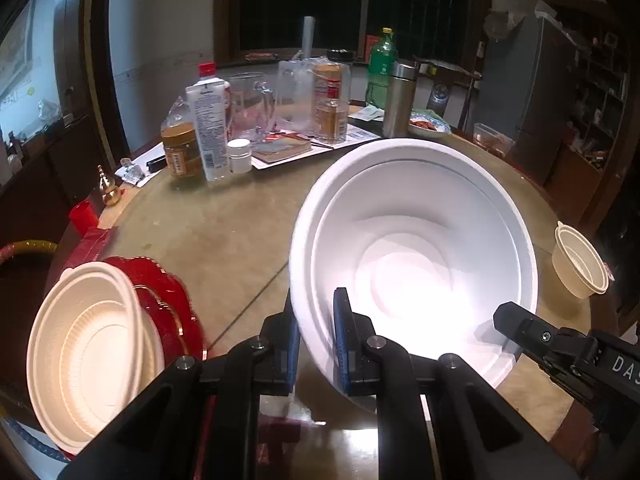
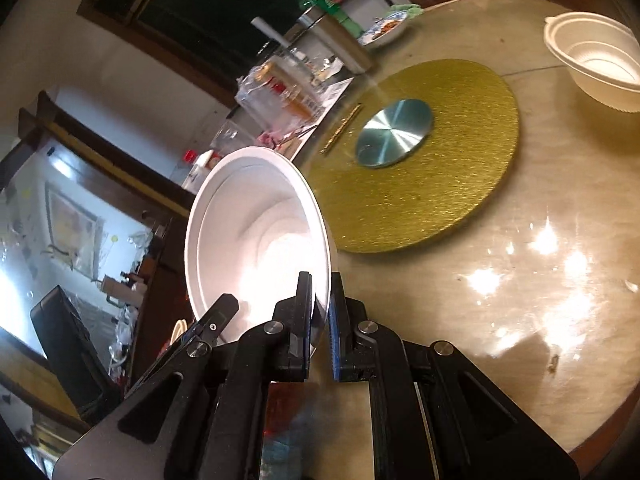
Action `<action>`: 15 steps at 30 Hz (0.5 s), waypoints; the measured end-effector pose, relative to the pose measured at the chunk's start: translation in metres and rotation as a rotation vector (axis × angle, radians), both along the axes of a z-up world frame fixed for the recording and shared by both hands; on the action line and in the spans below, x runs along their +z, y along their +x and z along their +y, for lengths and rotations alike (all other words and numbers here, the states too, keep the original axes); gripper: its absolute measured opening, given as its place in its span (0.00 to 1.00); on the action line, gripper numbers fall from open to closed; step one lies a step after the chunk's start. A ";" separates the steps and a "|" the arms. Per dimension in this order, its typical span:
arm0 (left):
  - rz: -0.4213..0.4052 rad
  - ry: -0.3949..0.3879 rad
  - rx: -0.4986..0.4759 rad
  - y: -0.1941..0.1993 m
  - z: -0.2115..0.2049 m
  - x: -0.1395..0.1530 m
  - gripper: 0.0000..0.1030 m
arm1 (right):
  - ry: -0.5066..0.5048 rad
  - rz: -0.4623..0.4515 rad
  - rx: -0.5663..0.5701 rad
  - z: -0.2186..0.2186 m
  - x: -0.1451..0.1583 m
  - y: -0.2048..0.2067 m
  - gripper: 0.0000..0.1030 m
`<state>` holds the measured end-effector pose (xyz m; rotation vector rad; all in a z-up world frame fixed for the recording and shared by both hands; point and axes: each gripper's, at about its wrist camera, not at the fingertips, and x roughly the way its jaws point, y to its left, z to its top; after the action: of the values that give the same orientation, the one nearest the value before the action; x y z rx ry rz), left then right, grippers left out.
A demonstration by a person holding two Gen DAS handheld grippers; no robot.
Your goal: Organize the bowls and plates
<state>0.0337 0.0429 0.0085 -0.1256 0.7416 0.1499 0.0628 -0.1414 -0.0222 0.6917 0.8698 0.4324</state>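
Round table (image 1: 240, 216) | both hand-held grippers, left (image 1: 316, 340) and right (image 2: 320, 320), clamp white bowl (image 1: 412, 240) rim | lettering "DA" readable

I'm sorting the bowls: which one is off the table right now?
The big white bowl, tilted, its rim pinched by the left gripper and the right gripper. The cream bowl sits on the table; another cream bowl rests on red plates.

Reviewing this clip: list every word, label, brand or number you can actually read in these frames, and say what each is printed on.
"DAS": white letters on the black right gripper, cut off by the frame edge.
White-labelled clear bottle with red cap: print too small to read.
Amber jar with pale label: blurred.
Green plastic bottle: label unreadable.
Orange-labelled clear jar: unreadable.
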 end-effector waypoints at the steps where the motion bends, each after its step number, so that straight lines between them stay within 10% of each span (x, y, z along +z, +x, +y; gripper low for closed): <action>1: -0.004 -0.001 0.000 -0.002 0.002 0.001 0.14 | 0.000 -0.002 0.004 0.002 0.001 0.000 0.07; 15: -0.094 -0.023 0.032 -0.029 0.024 0.031 0.14 | -0.021 -0.100 0.052 0.024 0.038 -0.014 0.07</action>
<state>0.0046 0.0664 0.0398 -0.1650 0.6474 0.1652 0.0488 -0.1172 0.0158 0.6237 0.7977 0.4993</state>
